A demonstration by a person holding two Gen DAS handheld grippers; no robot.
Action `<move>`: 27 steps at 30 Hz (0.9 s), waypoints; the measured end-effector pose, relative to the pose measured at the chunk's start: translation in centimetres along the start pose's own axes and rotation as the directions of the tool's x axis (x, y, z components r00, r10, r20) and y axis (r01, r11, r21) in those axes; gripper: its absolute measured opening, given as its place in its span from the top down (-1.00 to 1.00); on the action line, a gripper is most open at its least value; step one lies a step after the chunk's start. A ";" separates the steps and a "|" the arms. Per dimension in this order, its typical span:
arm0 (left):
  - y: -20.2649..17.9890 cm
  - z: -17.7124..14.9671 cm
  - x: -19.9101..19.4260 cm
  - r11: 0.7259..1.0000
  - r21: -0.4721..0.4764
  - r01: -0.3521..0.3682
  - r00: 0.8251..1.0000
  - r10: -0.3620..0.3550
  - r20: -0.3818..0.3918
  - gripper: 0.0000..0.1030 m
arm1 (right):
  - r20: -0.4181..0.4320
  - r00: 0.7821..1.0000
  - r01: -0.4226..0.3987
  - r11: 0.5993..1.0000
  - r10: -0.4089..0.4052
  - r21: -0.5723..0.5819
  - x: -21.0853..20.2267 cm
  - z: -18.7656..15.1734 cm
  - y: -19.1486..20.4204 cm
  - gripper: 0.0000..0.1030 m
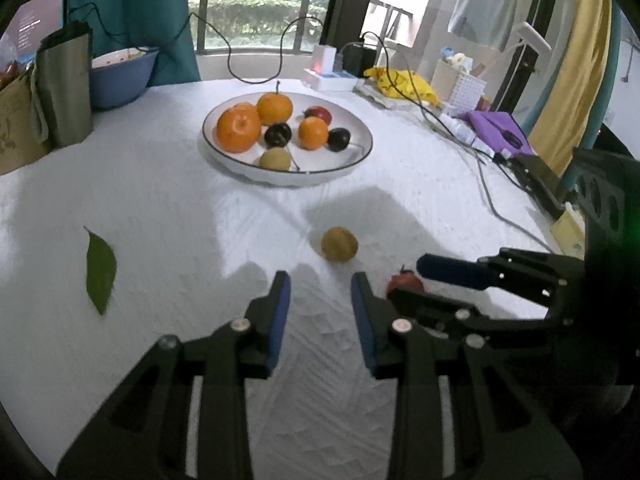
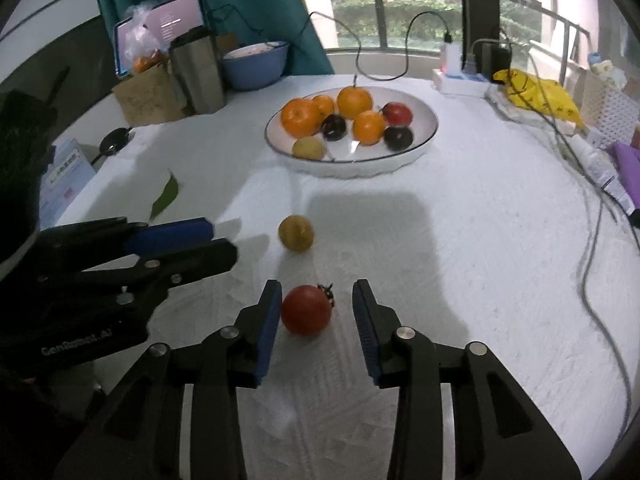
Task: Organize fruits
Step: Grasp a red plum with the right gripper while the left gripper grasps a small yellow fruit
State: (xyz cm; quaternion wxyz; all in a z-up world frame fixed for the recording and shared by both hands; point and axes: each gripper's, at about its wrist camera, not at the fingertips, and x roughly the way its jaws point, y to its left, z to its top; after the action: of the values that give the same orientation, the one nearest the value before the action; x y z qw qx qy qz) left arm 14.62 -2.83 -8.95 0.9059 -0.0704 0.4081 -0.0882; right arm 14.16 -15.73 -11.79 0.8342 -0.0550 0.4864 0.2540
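Note:
A white plate (image 1: 356, 158) (image 2: 416, 148) at the table's middle holds oranges, dark plums, a red tomato and a yellow-brown fruit. A loose yellow-brown fruit (image 1: 339, 244) (image 2: 296, 233) lies on the white cloth in front of it. A red tomato (image 2: 306, 310) (image 1: 404, 282) lies nearer. My right gripper (image 2: 316, 312) is open with the tomato between its fingers, against the left pad. My left gripper (image 1: 321, 300) is open and empty, just short of the yellow-brown fruit.
A green leaf (image 1: 100, 270) (image 2: 165, 198) lies on the cloth at the left. A steel tumbler (image 1: 66, 88), blue bowl (image 1: 120, 76) and paper bag stand at the back left. Cables (image 2: 592, 216), a yellow bag (image 1: 404, 82) and purple cloth are at the right.

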 end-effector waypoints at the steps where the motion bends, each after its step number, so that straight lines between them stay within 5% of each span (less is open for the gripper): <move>1: -0.1 0.0 0.0 1.000 0.000 -0.007 1.000 0.007 0.000 0.32 | -0.005 1.000 0.000 1.000 -0.001 -0.010 0.2 -0.1 0.1 0.25; 5: -0.3 0.0 0.2 1.000 0.002 -0.018 1.000 0.018 -0.005 0.22 | -0.015 1.000 -0.017 1.000 0.017 -0.025 0.6 -0.3 0.0 0.43; 27: -2.3 2.3 4.3 0.997 0.077 -0.026 0.999 0.029 -0.044 0.22 | 0.042 0.999 -0.002 0.999 0.000 0.034 -0.5 1.7 -5.0 0.43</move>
State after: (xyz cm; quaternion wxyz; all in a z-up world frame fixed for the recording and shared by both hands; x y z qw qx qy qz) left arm 18.91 -5.90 -10.07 0.8996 -0.0282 0.4258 -0.0927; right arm 17.67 -19.68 -11.23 0.8449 -0.0351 0.4732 0.2471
